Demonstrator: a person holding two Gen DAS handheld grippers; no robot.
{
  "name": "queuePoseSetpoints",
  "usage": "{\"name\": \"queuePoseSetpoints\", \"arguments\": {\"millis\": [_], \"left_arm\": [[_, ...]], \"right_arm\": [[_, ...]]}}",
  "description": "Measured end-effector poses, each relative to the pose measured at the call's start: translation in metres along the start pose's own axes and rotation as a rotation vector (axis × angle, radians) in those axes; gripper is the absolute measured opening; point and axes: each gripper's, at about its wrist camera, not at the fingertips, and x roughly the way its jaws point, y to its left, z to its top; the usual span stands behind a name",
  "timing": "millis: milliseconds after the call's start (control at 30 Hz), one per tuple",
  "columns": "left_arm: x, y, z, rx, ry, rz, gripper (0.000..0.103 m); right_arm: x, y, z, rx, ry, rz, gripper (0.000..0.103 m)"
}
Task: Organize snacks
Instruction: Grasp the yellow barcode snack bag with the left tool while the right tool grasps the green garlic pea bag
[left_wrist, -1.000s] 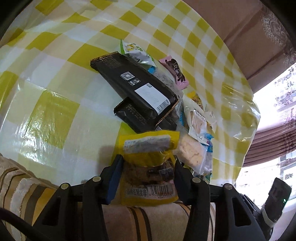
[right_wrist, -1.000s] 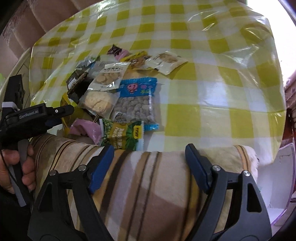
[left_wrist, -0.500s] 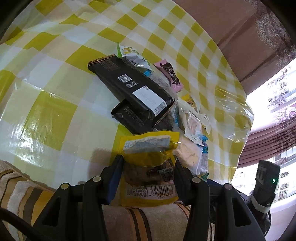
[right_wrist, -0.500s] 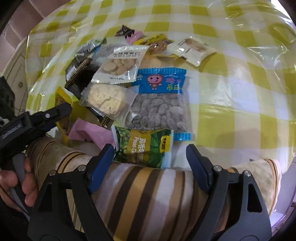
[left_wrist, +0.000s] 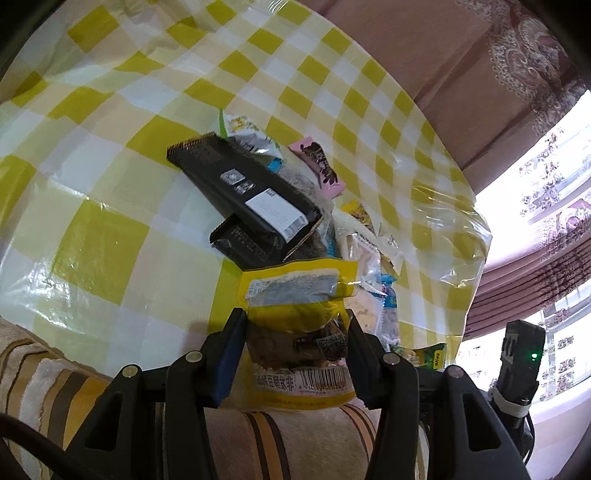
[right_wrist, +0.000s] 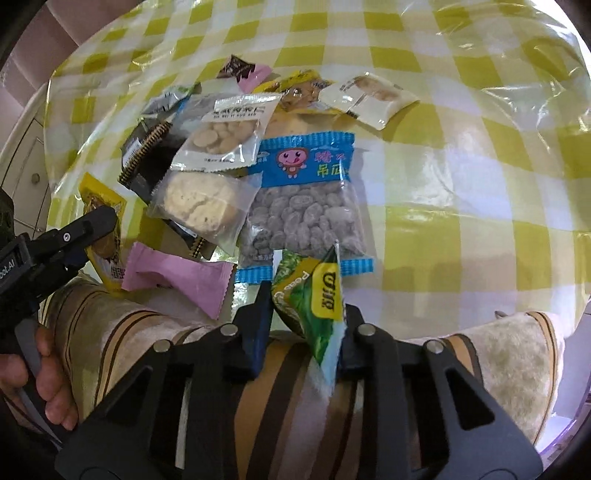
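Observation:
A heap of snack packets lies on the yellow-checked tablecloth (right_wrist: 461, 177). My left gripper (left_wrist: 293, 321) is shut on a yellow packet (left_wrist: 295, 295) with a barcode, held at the near table edge. Beyond it lie two black packets (left_wrist: 251, 192) and a pink wrapper (left_wrist: 319, 170). My right gripper (right_wrist: 304, 306) is shut on a green pea packet (right_wrist: 314, 299), which stands crumpled upright between the pads. Just past it lie a blue-edged bag of grey candies (right_wrist: 303, 206), two clear biscuit bags (right_wrist: 207, 199), and a pink wrapper (right_wrist: 177, 275). The left gripper (right_wrist: 85, 229) shows at the left of the right wrist view.
A striped brown and cream cloth (right_wrist: 295, 387) covers the near table edge under both grippers. A person's hand (right_wrist: 44, 384) grips the left tool. Curtains (left_wrist: 517, 288) and a bright window stand beyond the table's right side. A white container rim (right_wrist: 569, 417) sits at lower right.
My right gripper came down toward the heap and its jaws went from wide open to shut on the green pea packet, crumpling it upright. The left gripper kept hold of the yellow packet.

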Motion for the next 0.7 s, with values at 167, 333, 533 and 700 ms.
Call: {"name": "queuePoseSetpoints", "arguments": {"millis": [167, 333, 533, 700], "left_arm": [[-0.008, -0.015, 0.001, 0.040, -0.035, 0.025, 0.051], [-0.011, -0.034, 0.001, 0.079, -0.049, 0.033, 0.051], [-0.001, -0.071, -0.003, 0.137, -0.035, 0.022, 0.051], [0.009, -0.111, -0.009, 0.203, -0.014, -0.001, 0.051]], "right_arm": [[-0.020, -0.008, -0.006, 0.007, -0.070, 0.004, 0.031], [-0.043, -0.020, -0.006, 0.043, -0.148, -0.001, 0.031], [-0.066, -0.061, -0.011, 0.107, -0.195, -0.017, 0.031], [-0.081, -0.095, -0.015, 0.164, -0.232, -0.038, 0.031]]}}
